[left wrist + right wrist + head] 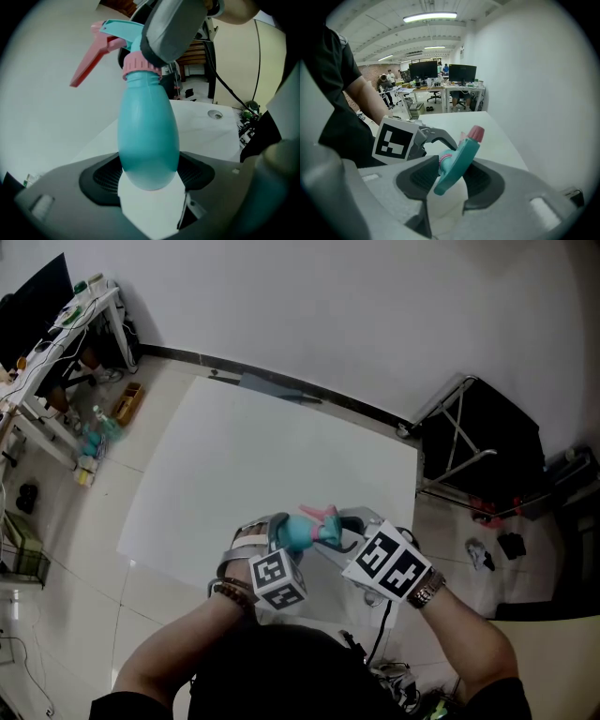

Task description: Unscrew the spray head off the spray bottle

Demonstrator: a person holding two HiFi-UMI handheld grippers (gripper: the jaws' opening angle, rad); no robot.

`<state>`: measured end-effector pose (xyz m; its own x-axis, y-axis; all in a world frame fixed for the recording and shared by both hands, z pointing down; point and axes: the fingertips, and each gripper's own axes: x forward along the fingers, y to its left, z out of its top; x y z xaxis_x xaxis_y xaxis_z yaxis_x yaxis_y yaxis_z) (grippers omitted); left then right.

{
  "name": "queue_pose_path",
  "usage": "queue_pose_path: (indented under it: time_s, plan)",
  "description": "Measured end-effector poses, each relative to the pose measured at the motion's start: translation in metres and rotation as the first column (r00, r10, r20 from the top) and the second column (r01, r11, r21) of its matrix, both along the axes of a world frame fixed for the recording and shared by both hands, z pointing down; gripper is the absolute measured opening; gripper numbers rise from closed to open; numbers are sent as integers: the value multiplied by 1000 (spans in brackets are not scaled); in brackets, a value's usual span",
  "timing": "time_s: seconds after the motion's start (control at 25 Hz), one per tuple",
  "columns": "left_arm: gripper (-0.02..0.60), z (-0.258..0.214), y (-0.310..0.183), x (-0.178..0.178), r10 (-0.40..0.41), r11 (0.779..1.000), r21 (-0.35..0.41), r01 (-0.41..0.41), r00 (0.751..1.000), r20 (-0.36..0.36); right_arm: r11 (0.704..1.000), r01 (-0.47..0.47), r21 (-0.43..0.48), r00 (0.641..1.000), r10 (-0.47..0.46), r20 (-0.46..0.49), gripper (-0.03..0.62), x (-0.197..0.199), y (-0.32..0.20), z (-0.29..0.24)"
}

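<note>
Downward: left hand-held gripper (149,177) tight on bottle (147,133), right hand-held gripper (451,177) spread round sprayer (461,157).

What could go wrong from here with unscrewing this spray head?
The right gripper sits loosely round the slanted spray head; closing there, it may slip rather than turn the pink collar. The left gripper pinches only the rounded bottom of the spray bottle, which could twist or drop.

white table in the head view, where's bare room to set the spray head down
The white table is bare across its whole width, from the far edge by the wall down to the near edge. The only crowding is at that near edge, where the left hand-held gripper and the right hand-held gripper flank the spray bottle.
</note>
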<state>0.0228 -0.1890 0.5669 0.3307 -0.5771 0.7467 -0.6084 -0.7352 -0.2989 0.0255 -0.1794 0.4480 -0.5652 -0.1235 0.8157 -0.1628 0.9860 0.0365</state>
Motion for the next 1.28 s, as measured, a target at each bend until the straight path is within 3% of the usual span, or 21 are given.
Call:
queue_pose_path:
  time_s: [0.24, 0.48, 0.72, 0.84, 0.92, 1.0, 1.12, 1.28]
  plan:
    - [391, -1, -2, 2, 7, 1000, 9, -7, 1000, 14, 994, 79, 69, 995, -75, -61, 127, -1, 5, 2]
    - [391, 5, 0, 4, 22, 1000, -14, -21, 999, 50, 970, 186, 155, 972, -159, -175, 124, 4, 9, 10]
    - [390, 9, 4, 6, 44, 998, -46, -40, 996, 76, 911, 327, 250, 917, -243, -316, 123, 8, 15, 18]
    - [390, 10, 7, 8, 57, 996, -67, -53, 996, 66, 862, 413, 294, 874, -285, -394, 123, 10, 17, 21]
    - [390, 12, 11, 11, 76, 994, -86, -72, 996, 45, 831, 469, 300, 843, -319, -434, 123, 10, 20, 23]
    - [390, 13, 15, 15, 96, 991, -101, -93, 995, 24, 821, 498, 280, 825, -349, -444, 123, 11, 24, 26]
    - [390, 14, 20, 20, 117, 988, -106, -115, 993, 14, 846, 487, 218, 829, -369, -420, 121, 13, 29, 27]
    - [390, 14, 23, 20, 124, 989, -87, -121, 992, 22, 948, 313, 53, 910, -283, -304, 121, 10, 30, 23]
